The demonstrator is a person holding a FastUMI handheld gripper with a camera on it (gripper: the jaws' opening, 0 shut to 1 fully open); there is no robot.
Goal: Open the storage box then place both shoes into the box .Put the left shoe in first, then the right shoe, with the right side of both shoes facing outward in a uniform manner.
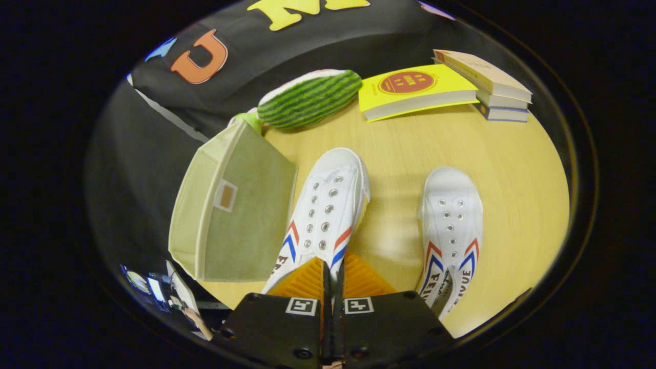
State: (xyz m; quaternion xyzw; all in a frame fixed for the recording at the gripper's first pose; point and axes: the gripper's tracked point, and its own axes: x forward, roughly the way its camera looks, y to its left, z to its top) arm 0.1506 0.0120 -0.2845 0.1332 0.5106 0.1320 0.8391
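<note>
Two white canvas shoes with red and blue chevrons lie on the wooden table (410,154), toes pointing away from me. The left-hand shoe (328,205) sits right beside the pale green fabric storage box (236,215). My gripper (333,274) is at this shoe's heel end, with the two fingers pressed close together on the edge of its collar. The other shoe (451,225) lies apart to the right of the fingers, untouched. The box shows a broad face with a small label window. Its opening is hidden from here.
Beyond the box and shoes lies a watermelon-striped plush toy (307,98). A yellow book (415,92) and a stack of books (487,84) sit at the table's far right. Bare tabletop stretches between the shoes and the books. The table's edge runs just left of the box.
</note>
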